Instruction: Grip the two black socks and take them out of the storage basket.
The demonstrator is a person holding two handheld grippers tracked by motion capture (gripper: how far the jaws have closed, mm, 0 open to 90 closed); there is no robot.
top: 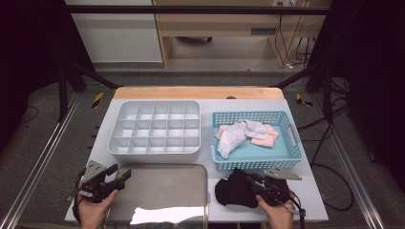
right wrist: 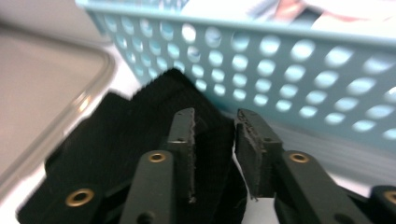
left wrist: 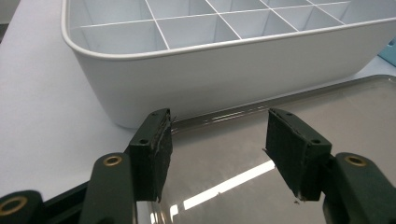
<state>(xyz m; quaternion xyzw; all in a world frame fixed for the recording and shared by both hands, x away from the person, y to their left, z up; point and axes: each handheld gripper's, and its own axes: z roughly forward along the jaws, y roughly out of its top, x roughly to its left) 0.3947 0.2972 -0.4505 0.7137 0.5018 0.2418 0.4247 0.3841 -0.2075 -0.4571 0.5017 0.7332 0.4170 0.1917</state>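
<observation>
The black cloth (top: 235, 189) lies bunched on the table (top: 305, 188), just in front of the blue basket (top: 293, 138) and just right of the steel tray (top: 162, 191). The right tongs (top: 249, 180) sit at its 3 o'clock edge, pointing toward 9 o'clock. In the right gripper view the cloth (right wrist: 140, 140) spreads under and between the jaws, which stand slightly apart with a narrow gap; they look about to nip a fold, but I cannot tell whether any fabric is truly caught. The cloth has no clear long axis, being a rumpled heap, a little wider left to right.

The left tongs (top: 120, 172) are spread wide and hold nothing, hovering over the tray's near-left corner, well apart from the cloth, which lies toward their 3 o'clock. So the right hand is much the nearer one for the pick.

At the tray's 12 o'clock stands the white divided box (top: 154, 153). Pale cloths (top: 243, 133) lie in the basket.
</observation>
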